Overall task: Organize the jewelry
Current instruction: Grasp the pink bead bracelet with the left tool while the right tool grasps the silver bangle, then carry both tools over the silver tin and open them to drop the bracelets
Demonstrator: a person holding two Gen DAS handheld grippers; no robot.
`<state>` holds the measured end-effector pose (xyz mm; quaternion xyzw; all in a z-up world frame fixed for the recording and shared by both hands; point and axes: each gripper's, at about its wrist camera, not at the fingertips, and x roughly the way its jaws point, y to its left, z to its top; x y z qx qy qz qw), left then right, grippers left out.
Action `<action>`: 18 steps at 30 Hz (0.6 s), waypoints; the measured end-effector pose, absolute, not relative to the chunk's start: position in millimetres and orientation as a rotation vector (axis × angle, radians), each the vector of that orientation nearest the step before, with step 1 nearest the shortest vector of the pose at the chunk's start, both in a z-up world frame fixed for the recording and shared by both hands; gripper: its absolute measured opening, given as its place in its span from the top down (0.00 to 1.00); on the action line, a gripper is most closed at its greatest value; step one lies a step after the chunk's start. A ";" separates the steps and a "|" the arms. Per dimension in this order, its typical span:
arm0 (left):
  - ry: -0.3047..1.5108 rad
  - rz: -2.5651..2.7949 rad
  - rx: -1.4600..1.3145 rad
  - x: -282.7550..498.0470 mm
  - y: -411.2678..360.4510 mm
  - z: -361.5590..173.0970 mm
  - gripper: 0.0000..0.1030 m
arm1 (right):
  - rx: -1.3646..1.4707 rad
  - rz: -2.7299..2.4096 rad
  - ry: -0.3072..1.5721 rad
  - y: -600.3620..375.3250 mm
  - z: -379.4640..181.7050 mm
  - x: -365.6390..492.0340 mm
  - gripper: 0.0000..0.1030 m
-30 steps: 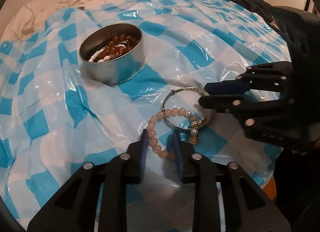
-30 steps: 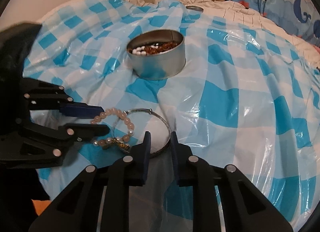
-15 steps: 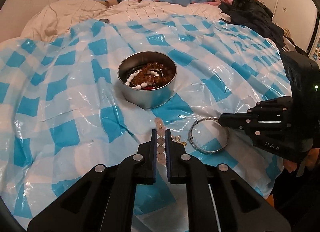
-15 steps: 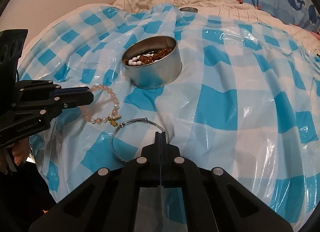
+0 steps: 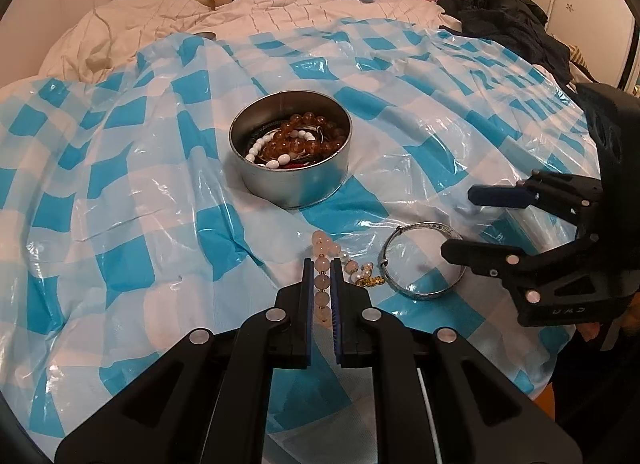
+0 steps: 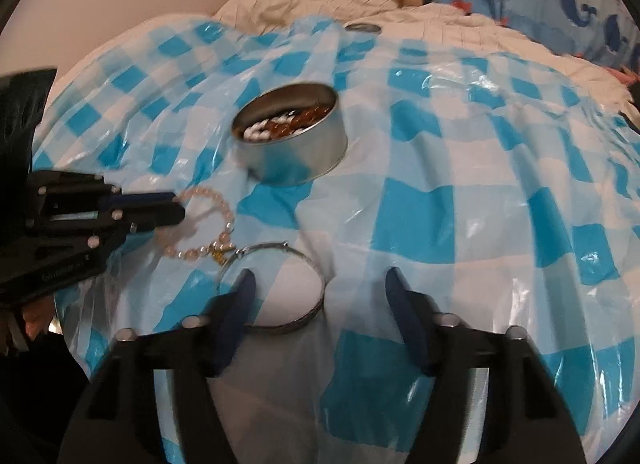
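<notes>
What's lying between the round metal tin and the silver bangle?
Only bare blue-and-white checked plastic sheet between round metal tin and silver bangle, per the left wrist view.

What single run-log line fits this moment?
left gripper: shut on pink bead bracelet | right gripper: open over silver bangle

Warm, dim indoor light in two round fisheye views with dark corners.
The glossy checked plastic sheet [image 5: 152, 199] shows white glare streaks along its creases. The left wrist view is sharp, and straight lines bend near its rim. The right wrist view is softer, with motion blur over the metal tin [image 6: 296, 159] and the right gripper [image 6: 318, 284]. Soft shadows lie beneath the tin.
</notes>
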<state>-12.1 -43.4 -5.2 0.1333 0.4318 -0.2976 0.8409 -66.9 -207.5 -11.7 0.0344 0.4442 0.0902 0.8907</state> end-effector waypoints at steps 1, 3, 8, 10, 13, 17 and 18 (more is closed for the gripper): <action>0.913 -0.630 0.281 -12.0 -43.7 -5.4 0.93 | 0.071 0.205 0.929 -206.3 -12.3 -66.0 0.47; 0.913 -0.629 0.283 -12.1 -44.3 -5.6 0.94 | 0.047 0.220 0.939 -201.1 -14.4 -65.8 0.60; 0.914 -0.629 0.281 -12.1 -44.3 -5.5 0.93 | 0.027 0.316 0.947 -183.9 -17.9 -69.9 0.64; 0.913 -0.629 0.283 -12.2 -44.3 -5.6 0.93 | 0.051 0.345 0.949 -182.2 -17.8 -69.5 0.64; 0.916 -0.628 0.283 -12.1 -44.7 -6.1 0.93 | 0.052 0.303 0.970 -186.2 -23.4 -65.8 0.64; 0.920 -0.631 0.287 -13.2 -46.4 -8.3 0.93 | -0.007 0.300 0.966 -176.4 -25.4 -66.7 0.74; 0.920 -0.631 0.289 -13.5 -46.6 -8.8 0.93 | -0.053 0.296 0.956 -170.3 -25.5 -68.5 0.82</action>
